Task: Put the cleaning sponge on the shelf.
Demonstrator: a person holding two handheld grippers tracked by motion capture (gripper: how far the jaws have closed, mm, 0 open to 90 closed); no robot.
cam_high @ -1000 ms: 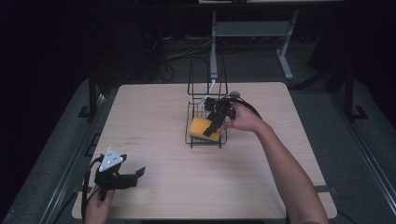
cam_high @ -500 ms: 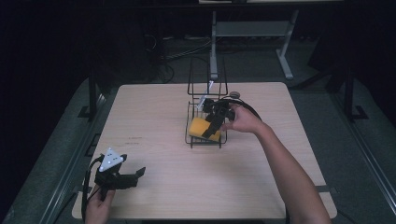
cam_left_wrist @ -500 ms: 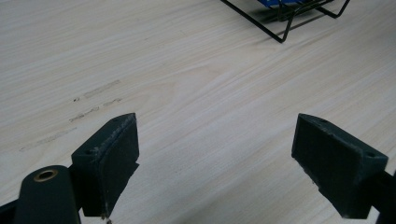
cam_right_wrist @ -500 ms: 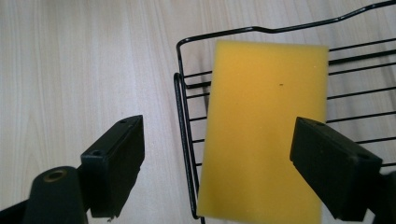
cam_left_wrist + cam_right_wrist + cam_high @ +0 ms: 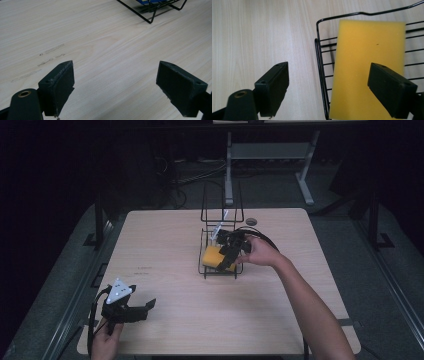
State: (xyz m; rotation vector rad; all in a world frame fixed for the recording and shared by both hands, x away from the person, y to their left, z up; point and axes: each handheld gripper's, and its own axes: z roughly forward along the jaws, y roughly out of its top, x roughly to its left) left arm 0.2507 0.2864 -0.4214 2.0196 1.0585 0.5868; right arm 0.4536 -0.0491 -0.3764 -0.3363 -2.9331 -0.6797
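right gripper view has the right tool (image 5: 328, 85) gaping wide over the yellow sponge (image 5: 367, 70) in the wire basket (image 5: 322, 50), gripping nothing.

Left gripper (image 5: 145, 306): jaws spread wide, held low near the person's left hand (image 5: 104, 340).
Right gripper (image 5: 227, 261): jaws spread wide, pointing down, right arm (image 5: 310, 305) stretched forward.

In the right gripper view the sponge (image 5: 367, 70) runs off the bottom edge, one corner hidden behind a jaw, and the rack (image 5: 322, 57) is cut off at right and bottom. In the left gripper view the top edge crops the rack (image 5: 150, 10) and a blue thing (image 5: 150, 1) in it. From the high view, the right hand-held gripper (image 5: 227, 257) covers part of the sponge (image 5: 212, 256), and the small pale item (image 5: 218, 230) behind it is too small to tell.
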